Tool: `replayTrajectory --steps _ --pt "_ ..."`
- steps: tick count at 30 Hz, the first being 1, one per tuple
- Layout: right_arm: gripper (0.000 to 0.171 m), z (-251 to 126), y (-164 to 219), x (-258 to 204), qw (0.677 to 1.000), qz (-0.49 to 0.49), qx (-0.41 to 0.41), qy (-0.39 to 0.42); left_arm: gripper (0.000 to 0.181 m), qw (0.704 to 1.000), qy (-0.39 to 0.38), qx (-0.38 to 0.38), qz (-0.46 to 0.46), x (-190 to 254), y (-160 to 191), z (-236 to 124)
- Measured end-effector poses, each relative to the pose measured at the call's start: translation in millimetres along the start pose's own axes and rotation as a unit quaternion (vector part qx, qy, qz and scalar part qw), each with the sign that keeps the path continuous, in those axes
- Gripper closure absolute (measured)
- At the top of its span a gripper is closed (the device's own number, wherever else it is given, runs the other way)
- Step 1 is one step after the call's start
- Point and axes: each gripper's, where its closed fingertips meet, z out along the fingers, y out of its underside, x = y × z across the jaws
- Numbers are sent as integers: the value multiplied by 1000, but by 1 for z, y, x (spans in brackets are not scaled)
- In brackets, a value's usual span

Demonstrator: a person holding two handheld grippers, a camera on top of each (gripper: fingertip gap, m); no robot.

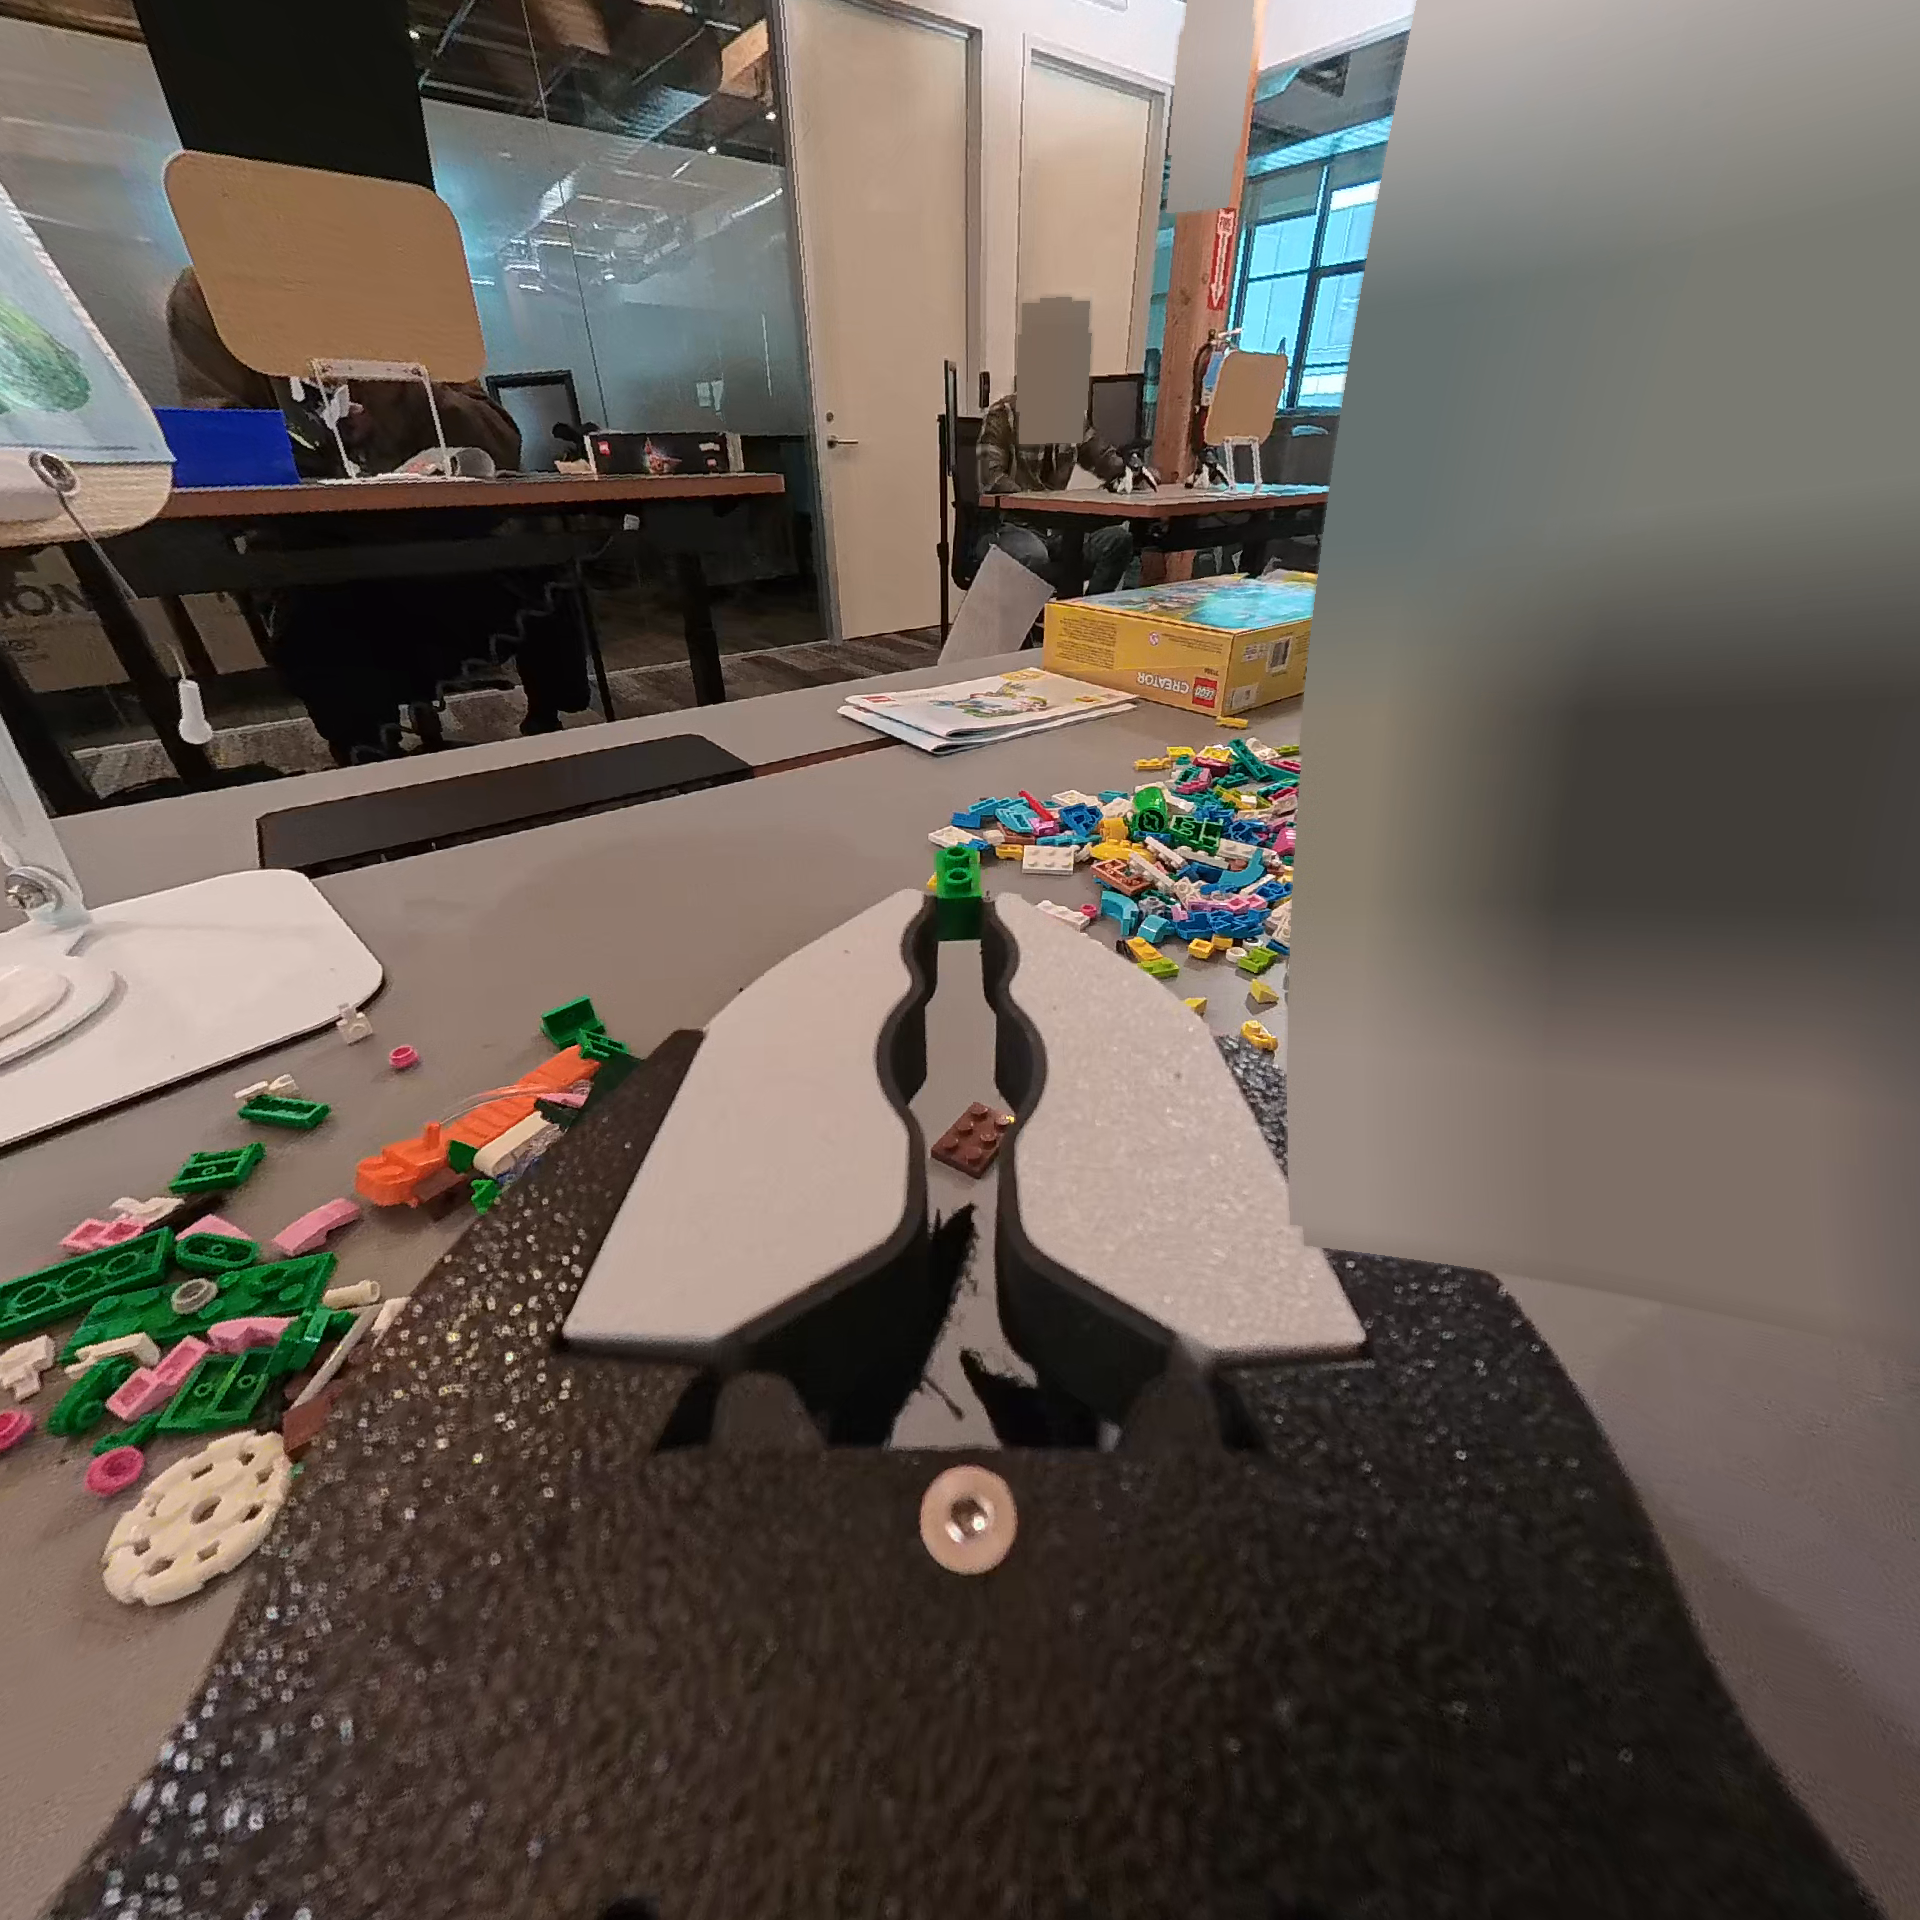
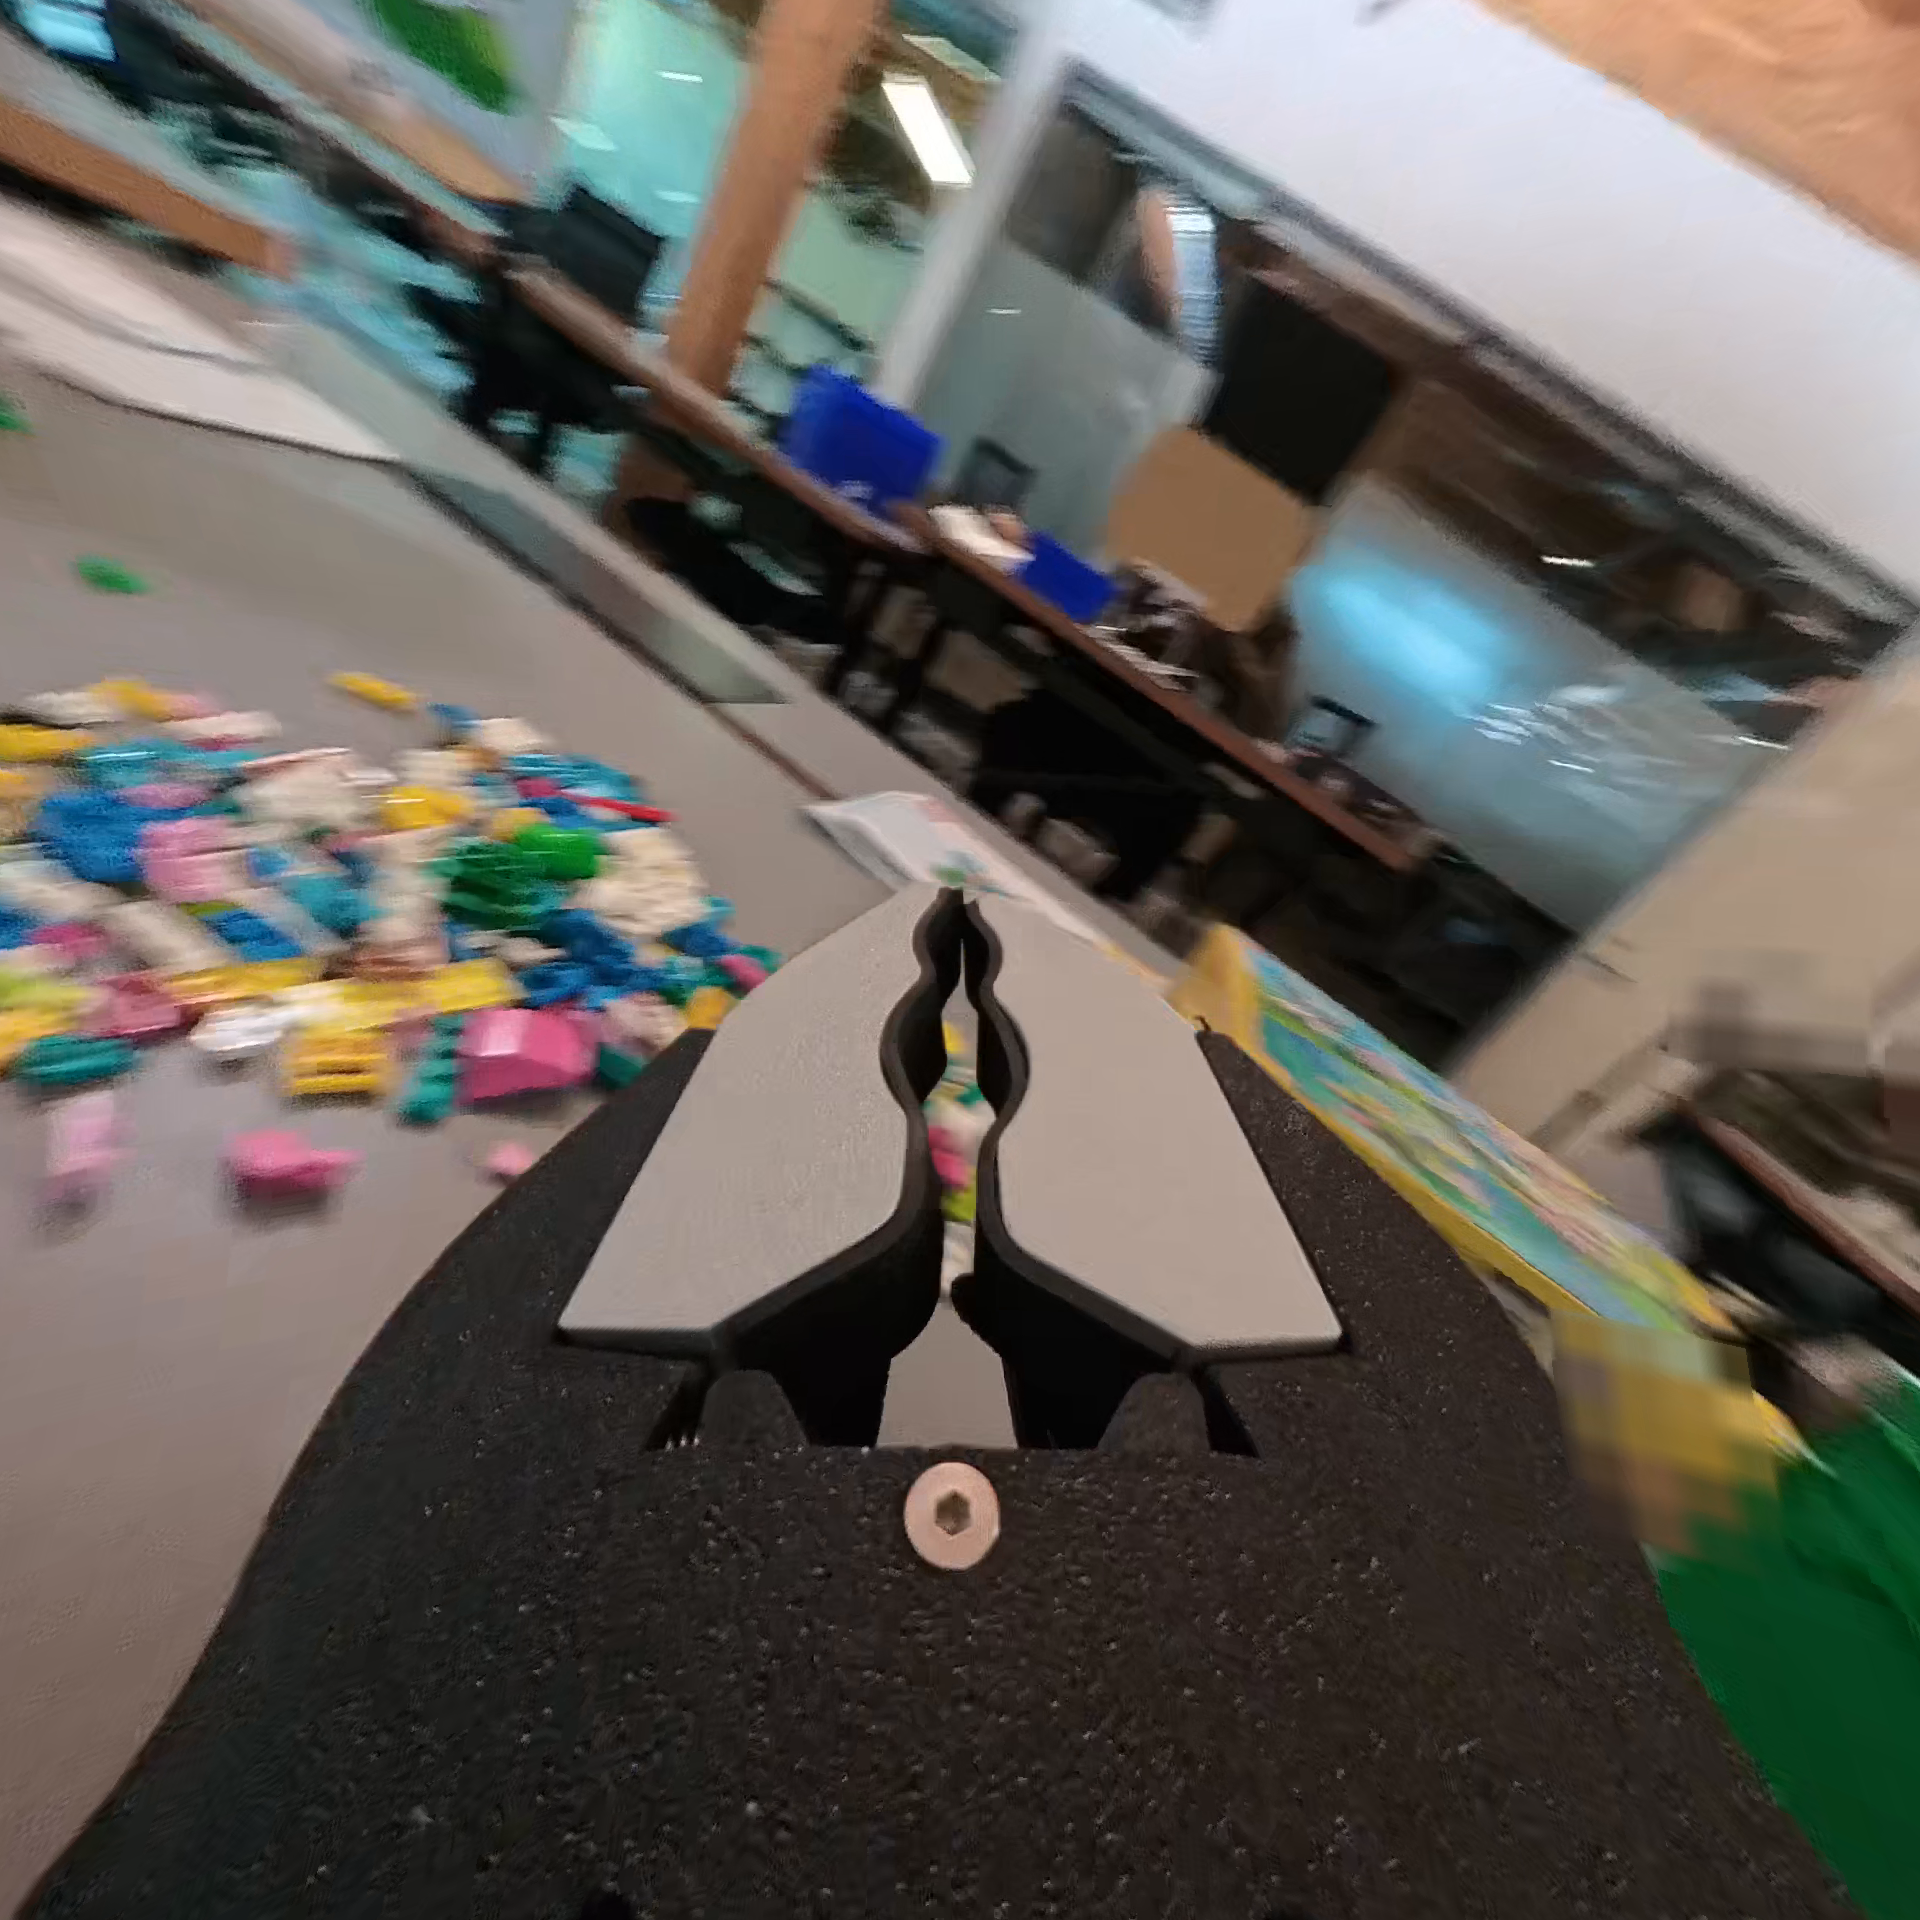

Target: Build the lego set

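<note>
Left wrist view: sorted green and pink pieces lay loose at far left on the grey table; nothing assembled was visible.
Left gripper: clenched on a small green brick at its tips.
Mixed pile: unsorted, near the yellow box.
Right wrist view: right gripper pressed closed, apparently empty; frame blurred.
Progress: early, most building left.

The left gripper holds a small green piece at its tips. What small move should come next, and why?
Probably keep the left gripper shut on the green brick stack and bring the right gripper toward the mixed brick pile. The right one is closed and appears empty, its view is motion-blurred, and the stack's top studs are bare.
</note>
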Motion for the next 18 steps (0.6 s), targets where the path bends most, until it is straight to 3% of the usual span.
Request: replayTrajectory --steps 4,9,14,18 --pt "171 8 -16 -81 973 27 -10 -229 174 1000 -2 -3 2 -1 1 0" --pt "166 3 -22 -145 909 41 -80 -407 174 1000 -6 -4 8 -2 0 -1" --pt "164 -11 -21 -186 842 43 -150 -516 174 1000 -8 -5 8 -3 0 -2" --pt "164 -12 -17 -201 833 13 -180 -522 174 1000 -5 -7 8 -2 1 -2"
